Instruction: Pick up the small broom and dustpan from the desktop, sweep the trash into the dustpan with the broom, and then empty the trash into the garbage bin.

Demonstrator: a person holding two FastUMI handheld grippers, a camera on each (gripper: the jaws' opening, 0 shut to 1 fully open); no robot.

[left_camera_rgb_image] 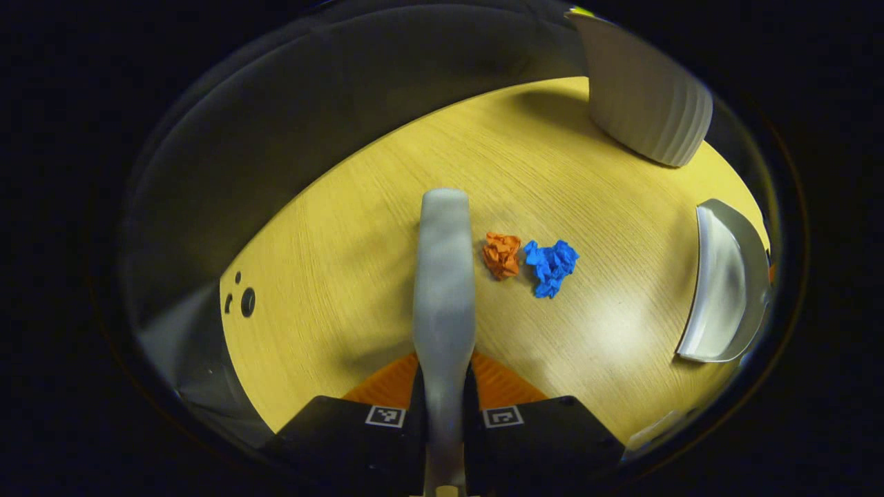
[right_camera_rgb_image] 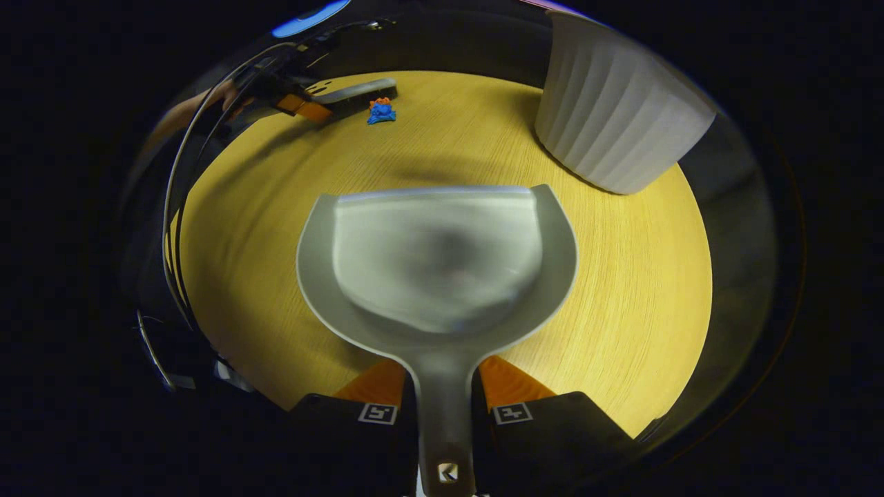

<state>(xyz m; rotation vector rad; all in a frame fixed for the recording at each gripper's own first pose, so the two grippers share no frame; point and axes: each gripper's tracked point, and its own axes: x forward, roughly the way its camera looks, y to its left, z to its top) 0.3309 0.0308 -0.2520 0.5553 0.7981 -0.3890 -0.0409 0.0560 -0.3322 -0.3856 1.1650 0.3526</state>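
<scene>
A: Left gripper view, item one: small broom [left_camera_rgb_image: 443,276], grey, rigid back, running forward from the left hand-held gripper [left_camera_rgb_image: 443,404], whose two fingers press its handle from either side. Bristles face down and are hidden here.

B: Item two?

A: Trash. One orange paper wad [left_camera_rgb_image: 502,255] and one blue paper wad [left_camera_rgb_image: 550,266], touching each other, lying on the tabletop [left_camera_rgb_image: 331,290] just beside the broom head. Crumpled, very light by the look of them; likely to skitter or roll under a hard stroke, so a short, gentle sweep suits them.

B: Dustpan?

A: Item three: dustpan [right_camera_rgb_image: 442,262], grey, shallow, stiff plastic by appearance. In the right gripper view the right hand-held gripper [right_camera_rgb_image: 445,407] is clamped on its narrow handle, both fingers pressing. The pan looks empty, lip pointing away. In the left gripper view it sits at the far right edge, well apart from the wads.

B: Where to hold?

A: Handles, as now. Both tools look light and smooth, so a firm pinch low on each handle should stop twisting.

B: Bin?

A: Item four: garbage bin [right_camera_rgb_image: 615,117], pale, ribbed, standing at the tabletop's far edge. Nothing swept yet; the pan needs bringing close to the wads, lip flat on the wood.
</scene>
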